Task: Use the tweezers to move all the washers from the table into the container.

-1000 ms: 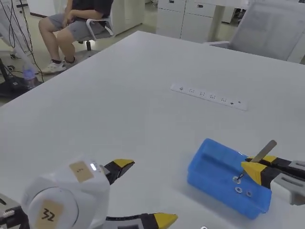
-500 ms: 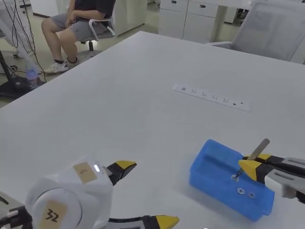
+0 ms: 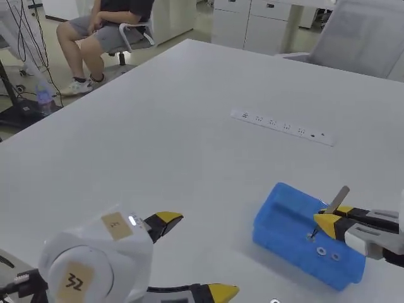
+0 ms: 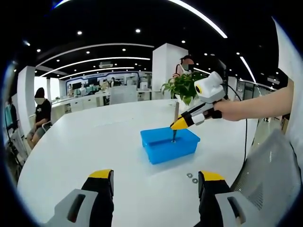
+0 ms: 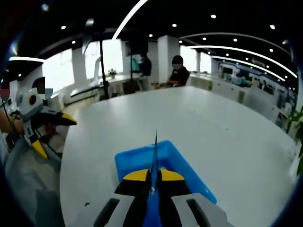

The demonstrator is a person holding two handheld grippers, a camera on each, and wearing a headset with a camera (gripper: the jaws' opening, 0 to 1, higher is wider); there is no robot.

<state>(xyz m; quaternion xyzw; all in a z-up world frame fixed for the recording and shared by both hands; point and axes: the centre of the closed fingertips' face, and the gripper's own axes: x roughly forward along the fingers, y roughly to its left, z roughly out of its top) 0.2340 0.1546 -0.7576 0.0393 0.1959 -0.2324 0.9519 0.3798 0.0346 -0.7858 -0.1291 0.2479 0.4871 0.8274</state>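
A blue container point(image 3: 287, 221) sits on the white table point(image 3: 189, 126), with two washers point(image 3: 321, 251) lying on its floor. My right gripper point(image 3: 325, 224) is shut on the metal tweezers point(image 3: 338, 199), whose tip points down inside the container. The right gripper view looks along the tweezers point(image 5: 154, 156) into the container point(image 5: 137, 161). My left gripper point(image 3: 196, 255) hovers open and empty at the near left. In the left gripper view, two washers point(image 4: 191, 178) lie on the table between its open jaws and the container point(image 4: 161, 146). Whether the tweezers' tip holds a washer is too small to tell.
A white power strip point(image 3: 281, 126) lies across the table beyond the container. A person sits on a chair point(image 3: 120, 31) past the far left corner. A grey office chair point(image 3: 366, 38) stands behind the far edge. A potted plant point(image 4: 182, 87) rises behind the container.
The head camera has drifted slightly. The tweezers' tip stays inside the container while their upper end has tilted a little more upright. My left gripper has held its place.
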